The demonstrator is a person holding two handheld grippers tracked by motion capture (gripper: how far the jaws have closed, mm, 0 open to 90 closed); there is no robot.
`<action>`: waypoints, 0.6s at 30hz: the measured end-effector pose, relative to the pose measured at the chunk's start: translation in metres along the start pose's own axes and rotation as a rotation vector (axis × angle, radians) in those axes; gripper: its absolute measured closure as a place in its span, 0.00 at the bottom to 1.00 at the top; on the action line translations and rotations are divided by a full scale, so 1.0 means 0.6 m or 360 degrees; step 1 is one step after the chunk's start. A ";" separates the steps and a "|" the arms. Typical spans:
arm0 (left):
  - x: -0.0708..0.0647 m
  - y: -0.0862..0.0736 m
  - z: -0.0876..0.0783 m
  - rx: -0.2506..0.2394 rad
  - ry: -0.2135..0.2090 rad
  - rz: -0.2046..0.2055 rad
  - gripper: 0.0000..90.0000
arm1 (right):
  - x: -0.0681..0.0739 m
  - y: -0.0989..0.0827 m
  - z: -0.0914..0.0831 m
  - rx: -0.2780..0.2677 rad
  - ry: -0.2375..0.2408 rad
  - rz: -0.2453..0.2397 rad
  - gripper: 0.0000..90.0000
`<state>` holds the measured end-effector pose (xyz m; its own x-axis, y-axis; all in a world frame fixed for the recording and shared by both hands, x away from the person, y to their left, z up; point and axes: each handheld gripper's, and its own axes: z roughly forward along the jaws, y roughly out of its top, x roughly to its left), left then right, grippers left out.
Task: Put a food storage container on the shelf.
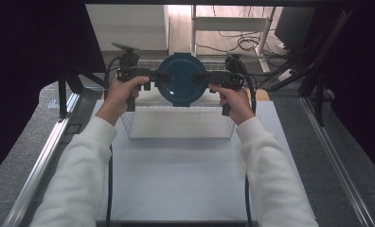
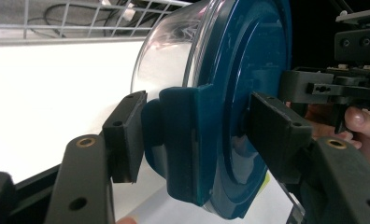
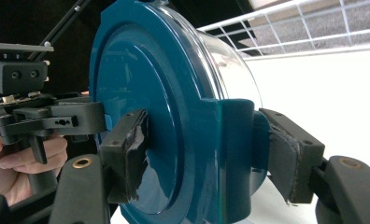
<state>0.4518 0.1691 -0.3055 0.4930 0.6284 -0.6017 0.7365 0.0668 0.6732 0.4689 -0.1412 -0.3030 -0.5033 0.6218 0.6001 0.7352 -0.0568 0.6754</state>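
A round clear container [image 1: 181, 80] w/ a dark teal lid [image 3: 141, 116] hangs in the air, tipped on its side, lid facing the person. It's above the far edge of a white wire basket [image 1: 178, 124] on the white worktop [image 1: 176, 179]. The left gripper [image 1: 150, 75] has its jaws closed on the lid's side clip [image 2: 188, 140]. The right gripper [image 1: 209, 78] bites the clip [image 3: 234, 154] on the other side. White sleeves [image 1: 81, 170] reach in from below.

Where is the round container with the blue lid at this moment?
In the high view, the container is held between the left gripper and right gripper, above the far edge of the wire basket.
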 end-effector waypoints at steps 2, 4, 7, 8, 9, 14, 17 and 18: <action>0.001 0.002 0.001 -0.0003 0.0004 -0.0011 0.44 | -0.004 0.002 0.004 -0.0008 0.0002 0.0028 0.39; 0.005 0.004 0.003 -0.0001 0.0001 -0.0020 0.44 | -0.006 0.004 0.005 -0.0009 -0.0001 0.0033 0.39; 0.010 0.009 0.007 0.0004 0.0004 -0.0044 0.44 | -0.010 0.010 0.009 0.0001 0.0001 0.0062 0.39; 0.011 0.010 0.008 -0.0001 0.0004 -0.0060 0.44 | -0.012 0.012 0.011 0.0004 -0.0001 0.0071 0.39; 0.013 0.012 0.009 0.0004 0.0008 -0.0068 0.44 | -0.013 0.013 0.012 0.0006 -0.0001 0.0085 0.39; 0.019 0.020 0.015 0.0008 0.0006 -0.0124 0.43 | -0.019 0.019 0.020 0.0018 -0.0007 0.0133 0.37; 0.030 0.023 0.020 -0.0008 -0.0018 -0.0173 0.43 | -0.024 0.021 0.024 0.0015 -0.0002 0.0164 0.37; 0.033 0.024 0.022 -0.0013 -0.0024 -0.0184 0.43 | -0.026 0.021 0.025 0.0014 -0.0001 0.0173 0.37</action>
<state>0.4780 0.1722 -0.3135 0.4118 0.6044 -0.6820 0.7850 0.1448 0.6023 0.4931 -0.1399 -0.3103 -0.4199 0.6128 0.6694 0.7894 -0.1174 0.6026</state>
